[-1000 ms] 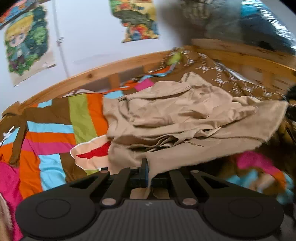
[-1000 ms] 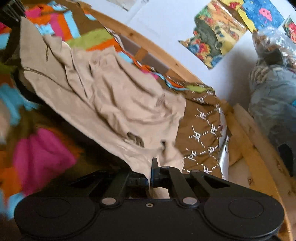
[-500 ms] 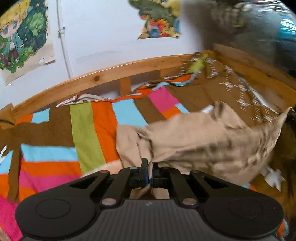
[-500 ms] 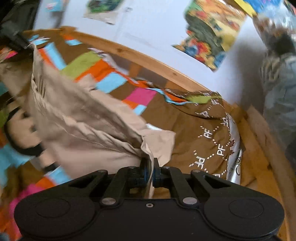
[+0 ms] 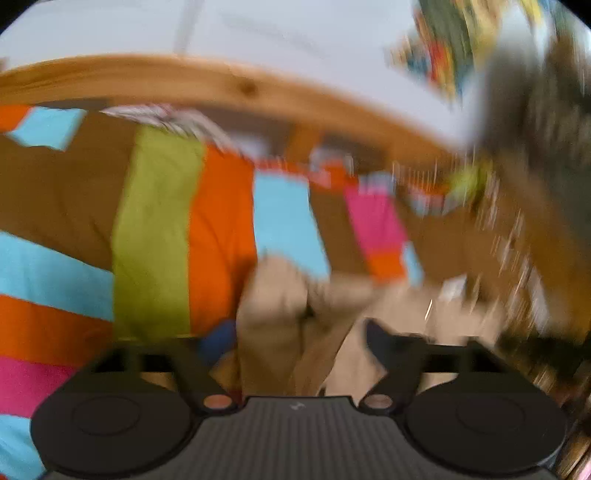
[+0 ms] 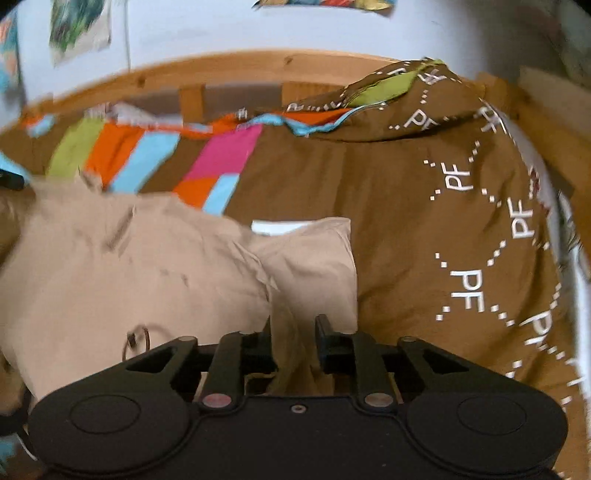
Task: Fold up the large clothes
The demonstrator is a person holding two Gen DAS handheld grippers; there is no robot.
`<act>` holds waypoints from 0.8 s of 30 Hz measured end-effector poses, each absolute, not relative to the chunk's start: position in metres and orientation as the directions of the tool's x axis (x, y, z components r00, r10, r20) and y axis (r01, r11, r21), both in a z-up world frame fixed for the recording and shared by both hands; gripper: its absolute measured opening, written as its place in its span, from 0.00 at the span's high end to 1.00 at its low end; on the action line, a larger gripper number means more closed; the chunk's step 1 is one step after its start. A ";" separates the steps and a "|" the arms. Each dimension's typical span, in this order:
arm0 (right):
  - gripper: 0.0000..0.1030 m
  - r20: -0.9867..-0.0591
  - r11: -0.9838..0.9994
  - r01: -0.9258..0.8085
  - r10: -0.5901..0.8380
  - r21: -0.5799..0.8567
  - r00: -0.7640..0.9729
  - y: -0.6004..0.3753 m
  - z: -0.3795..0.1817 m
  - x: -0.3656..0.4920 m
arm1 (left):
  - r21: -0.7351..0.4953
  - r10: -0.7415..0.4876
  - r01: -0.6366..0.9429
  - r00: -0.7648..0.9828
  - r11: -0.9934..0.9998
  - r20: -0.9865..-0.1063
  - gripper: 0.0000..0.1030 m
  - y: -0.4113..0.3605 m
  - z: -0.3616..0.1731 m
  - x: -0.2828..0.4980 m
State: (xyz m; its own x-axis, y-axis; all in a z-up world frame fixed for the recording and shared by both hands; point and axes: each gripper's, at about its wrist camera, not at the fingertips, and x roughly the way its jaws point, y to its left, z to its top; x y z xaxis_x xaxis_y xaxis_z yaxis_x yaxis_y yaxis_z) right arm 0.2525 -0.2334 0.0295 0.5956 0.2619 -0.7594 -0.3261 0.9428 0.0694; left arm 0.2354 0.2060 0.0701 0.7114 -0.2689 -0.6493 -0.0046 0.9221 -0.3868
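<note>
A large beige garment (image 6: 129, 266) lies spread over the bed and fills the lower left of the right wrist view. One folded corner (image 6: 314, 258) reaches just ahead of my right gripper (image 6: 294, 328). That gripper is open, and a ridge of the beige cloth runs loosely between its jaws. The left wrist view is blurred by motion. There the beige garment (image 5: 277, 302) is bunched between the widely parted jaws of my left gripper (image 5: 299, 339), which is open.
A striped bedspread (image 5: 155, 229) in orange, green, blue and pink covers the mattress. A brown duvet with white "PF" lettering (image 6: 461, 206) is heaped at the right. A wooden bed rail (image 6: 229, 70) and a wall with posters (image 6: 79, 27) close off the far side.
Both grippers were shut on the garment and holding it up. They have come down towards the bed and opened, and the garment now lies on the bedspread.
</note>
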 end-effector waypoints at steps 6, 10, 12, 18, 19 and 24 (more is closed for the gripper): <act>0.34 -0.638 0.950 -0.267 0.306 0.160 0.706 -0.260 0.053 0.230 | -0.466 -0.246 -0.036 0.811 0.884 -0.530 0.09 0.238 0.096 0.195; 0.06 -0.512 0.950 -0.261 0.313 0.173 0.800 -0.289 0.075 0.182 | -0.371 -0.241 0.032 0.811 0.928 -0.533 0.04 0.221 0.087 0.146; 0.01 -0.483 0.956 -0.256 0.294 0.145 0.825 -0.301 0.077 0.149 | -0.351 -0.267 0.074 0.798 0.933 -0.541 0.01 0.212 0.072 0.121; 0.02 -0.574 0.928 -0.347 0.211 -0.137 0.791 -0.293 0.042 0.086 | -0.263 -0.235 0.074 0.715 0.962 -0.659 0.02 0.178 0.018 0.083; 0.08 -0.584 0.916 -0.368 0.212 -0.161 0.784 -0.287 0.035 0.086 | -0.238 -0.208 0.061 0.720 0.969 -0.662 0.04 0.176 0.013 0.080; 0.28 -0.567 0.885 -0.425 0.254 -0.191 0.784 -0.258 0.013 0.099 | -0.230 -0.156 0.002 0.740 0.973 -0.655 0.40 0.175 0.008 0.083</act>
